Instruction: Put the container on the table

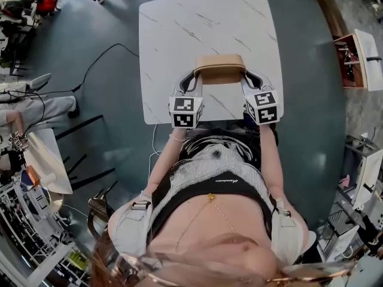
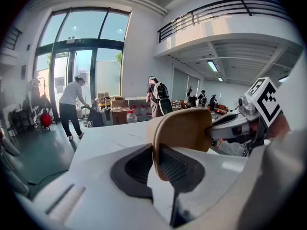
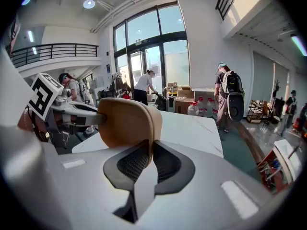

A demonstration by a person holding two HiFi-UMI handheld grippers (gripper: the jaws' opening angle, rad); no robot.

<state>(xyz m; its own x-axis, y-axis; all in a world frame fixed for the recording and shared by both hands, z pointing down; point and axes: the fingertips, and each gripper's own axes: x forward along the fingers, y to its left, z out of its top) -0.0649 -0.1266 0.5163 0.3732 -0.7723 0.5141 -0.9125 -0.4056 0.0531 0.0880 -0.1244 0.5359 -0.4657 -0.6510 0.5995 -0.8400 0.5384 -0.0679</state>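
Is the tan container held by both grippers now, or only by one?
By both: the left gripper and the right gripper each pinch a wall of the container. Whether it touches the table cannot be told.

Head view steeply down over table (image 1: 179, 34); both gripper views close, level, sharing container (image 2: 184, 128).
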